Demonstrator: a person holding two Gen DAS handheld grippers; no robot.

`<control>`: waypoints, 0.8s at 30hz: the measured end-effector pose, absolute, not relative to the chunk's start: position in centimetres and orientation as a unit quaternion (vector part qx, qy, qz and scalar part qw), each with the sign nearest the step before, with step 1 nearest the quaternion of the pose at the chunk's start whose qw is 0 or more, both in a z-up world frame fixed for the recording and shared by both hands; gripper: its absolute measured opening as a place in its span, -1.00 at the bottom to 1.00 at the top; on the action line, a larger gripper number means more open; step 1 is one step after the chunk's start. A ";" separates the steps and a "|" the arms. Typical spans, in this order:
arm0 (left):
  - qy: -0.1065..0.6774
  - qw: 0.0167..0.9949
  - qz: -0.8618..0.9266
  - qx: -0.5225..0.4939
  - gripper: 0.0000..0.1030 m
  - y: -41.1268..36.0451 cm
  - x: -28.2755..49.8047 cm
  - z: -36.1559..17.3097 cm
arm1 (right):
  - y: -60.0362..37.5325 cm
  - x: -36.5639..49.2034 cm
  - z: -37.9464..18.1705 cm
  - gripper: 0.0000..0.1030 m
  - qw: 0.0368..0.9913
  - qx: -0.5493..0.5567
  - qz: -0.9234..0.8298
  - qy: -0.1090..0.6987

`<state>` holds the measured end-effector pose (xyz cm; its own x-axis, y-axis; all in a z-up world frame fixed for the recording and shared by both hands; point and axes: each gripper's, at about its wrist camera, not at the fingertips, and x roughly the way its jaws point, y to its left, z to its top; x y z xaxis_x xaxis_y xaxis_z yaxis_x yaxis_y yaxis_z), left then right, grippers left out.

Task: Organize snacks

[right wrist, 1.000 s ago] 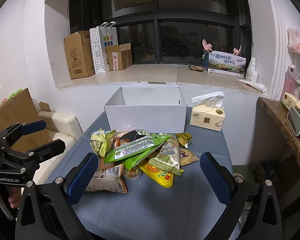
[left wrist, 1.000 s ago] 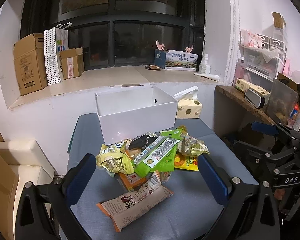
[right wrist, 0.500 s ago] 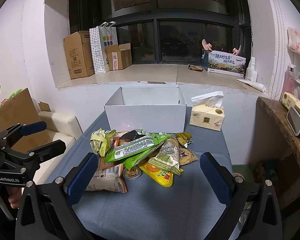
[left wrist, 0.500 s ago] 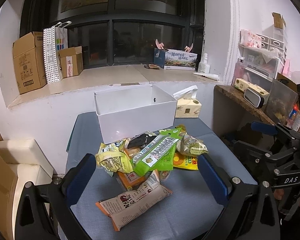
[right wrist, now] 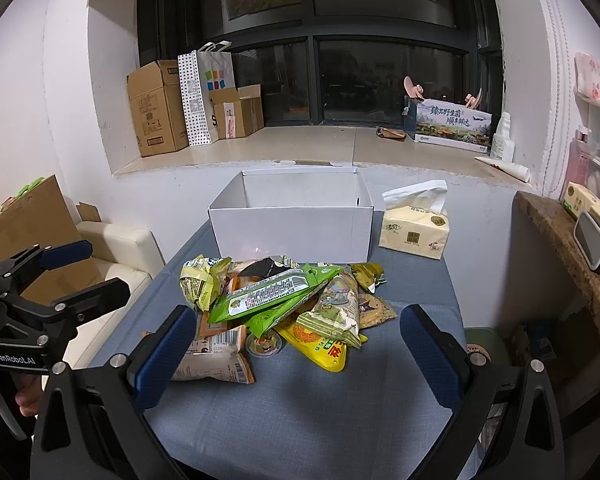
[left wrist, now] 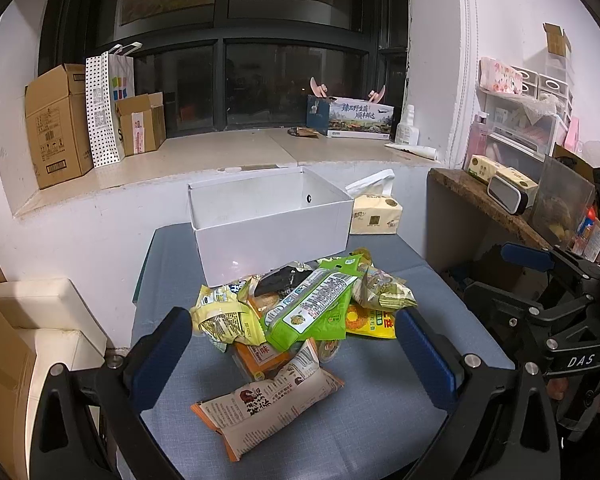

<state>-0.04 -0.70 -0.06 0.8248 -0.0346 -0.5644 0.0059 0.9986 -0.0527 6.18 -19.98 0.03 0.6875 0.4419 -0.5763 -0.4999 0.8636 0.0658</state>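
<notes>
Setting: blue-grey cloth-covered table (left wrist: 380,420) set below a deep window ledge, dark panes behind.
Landmark: white open-topped box (left wrist: 270,236) at the table's far end; nothing can be seen inside it.
Snack pile: heaped just in front of the box, touching or nearly touching its front wall.
Top of pile: long green packet (left wrist: 314,306) with a white printed panel, laid diagonally across the others.
Nearest item: beige-and-orange packet (left wrist: 266,398) with Chinese print, lying at the side of the pile away from the box.
Other items: yellow-green crumpled bag (left wrist: 224,316) left of the green packet; yellow packet (right wrist: 320,346) on the right; small round foil-lidded cup (right wrist: 265,345) under the heap.
Beside the box: cream tissue pack (right wrist: 414,226), to its right.
Left gripper (left wrist: 292,350): fingers spread wide, nothing held, raised short of the pile; marked "GenRobot.AI" as read in the right view.
Right gripper (right wrist: 296,354): fingers spread wide, nothing held, raised short of the pile; marked "DAS" as read in the left view.
Step in hand: judged as the approach, no packet yet moved into the box.
Next move: one loose outer packet is best singled out, closed on across its narrow width, then carried over the box rim.
Legible elsewhere: printed Chinese characters on the landscape carton (right wrist: 452,126) on the ledge.
</notes>
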 end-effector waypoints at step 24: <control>0.298 0.954 -0.011 -0.027 1.00 -0.4 -0.1 -0.2 | -19.8 6.1 -0.3 1.00 0.916 -0.048 0.257 0.304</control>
<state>-0.12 -0.43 -0.25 0.8222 -0.0369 -0.5680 0.0046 0.9983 -0.0582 6.14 -19.85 -0.34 0.6822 0.4425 -0.5821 -0.5004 0.8630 0.0697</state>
